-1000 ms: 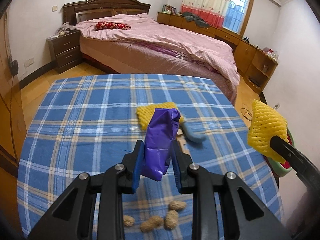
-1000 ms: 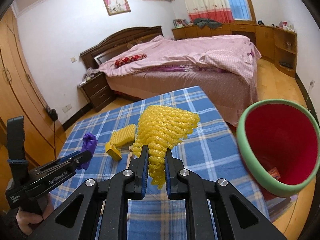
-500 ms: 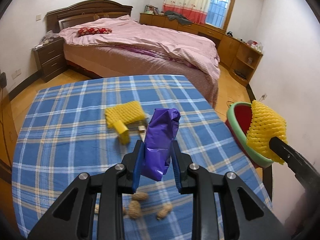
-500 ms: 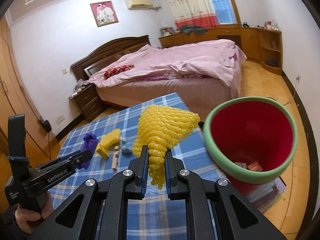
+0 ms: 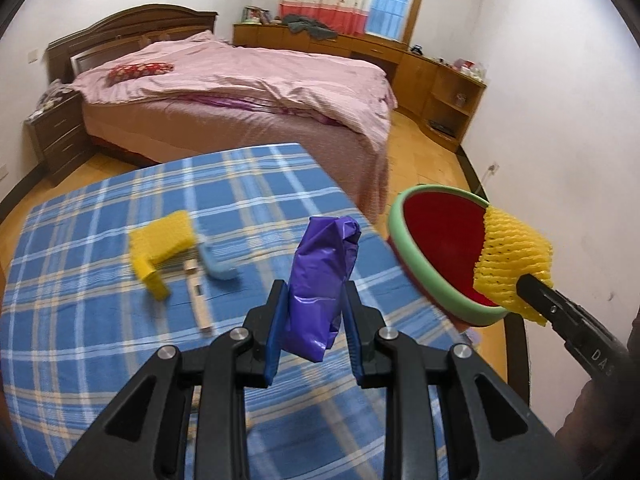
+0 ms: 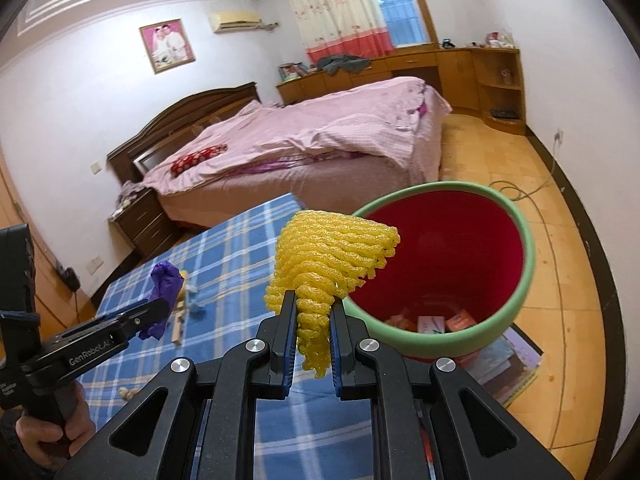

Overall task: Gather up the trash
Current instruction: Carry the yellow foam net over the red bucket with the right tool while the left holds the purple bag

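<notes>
Bedroom; claws clamping wrapper, netting.

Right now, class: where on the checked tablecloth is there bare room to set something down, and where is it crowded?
Bare cloth lies on the far part of the tablecloth, between the bed-side edge and the yellow foam net. The middle is crowded: that net, a yellow block, a blue piece and a pale stick lie close together. A peanut lies near the front edge.

White-walled bedroom, pink-quilted bed with dark headboard, wooden cabinets, curtained window, orange floor.
</notes>
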